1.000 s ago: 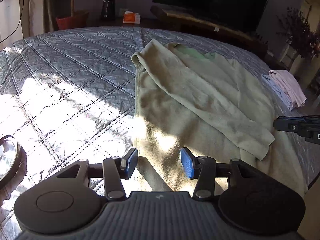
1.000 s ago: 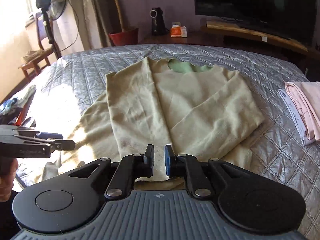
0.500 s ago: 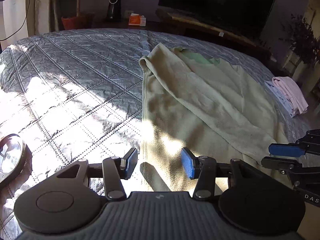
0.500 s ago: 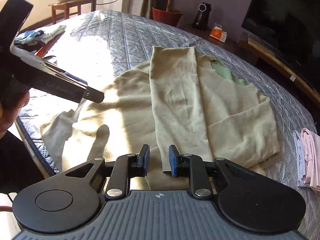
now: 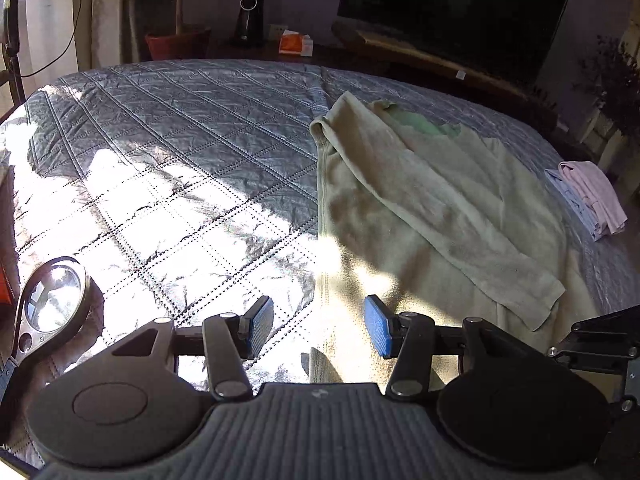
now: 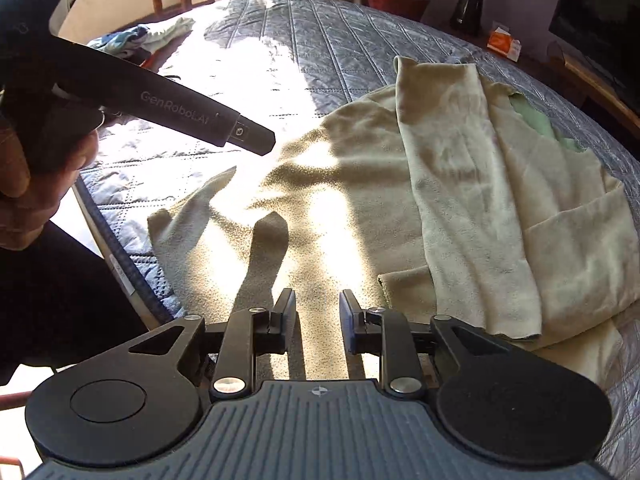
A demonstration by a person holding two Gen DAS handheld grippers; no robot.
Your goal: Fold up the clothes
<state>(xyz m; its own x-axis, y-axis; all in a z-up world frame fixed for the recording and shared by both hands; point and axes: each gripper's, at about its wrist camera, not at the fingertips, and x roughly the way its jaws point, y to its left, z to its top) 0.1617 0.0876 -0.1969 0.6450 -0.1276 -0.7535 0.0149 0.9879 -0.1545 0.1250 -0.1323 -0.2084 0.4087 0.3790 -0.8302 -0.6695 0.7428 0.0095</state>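
A pale yellow-green sweater [image 5: 420,200] lies on the grey quilted bed [image 5: 180,140], with a sleeve [image 6: 452,184] folded down across its body. My left gripper [image 5: 318,328] is open just above the sweater's left edge, holding nothing. In the right wrist view it [image 6: 240,132] shows as a dark arm held by a hand [image 6: 24,172]. My right gripper [image 6: 316,320] hovers over the sunlit lower part of the sweater [image 6: 340,208]. Its jaws are opening, and there is no cloth between them.
A folded pink and blue stack [image 5: 588,200] sits near the bed's right edge. Loose clothes [image 6: 140,36] lie at the far left corner. The bed's near edge [image 6: 120,264] runs beside the sweater's corner. A television [image 5: 452,8] and a plant pot [image 5: 176,44] stand beyond the bed.
My right gripper has swung left over the sweater's lower part and rolled, and its jaws have parted from nearly shut. The left gripper has shifted only slightly and stays open.
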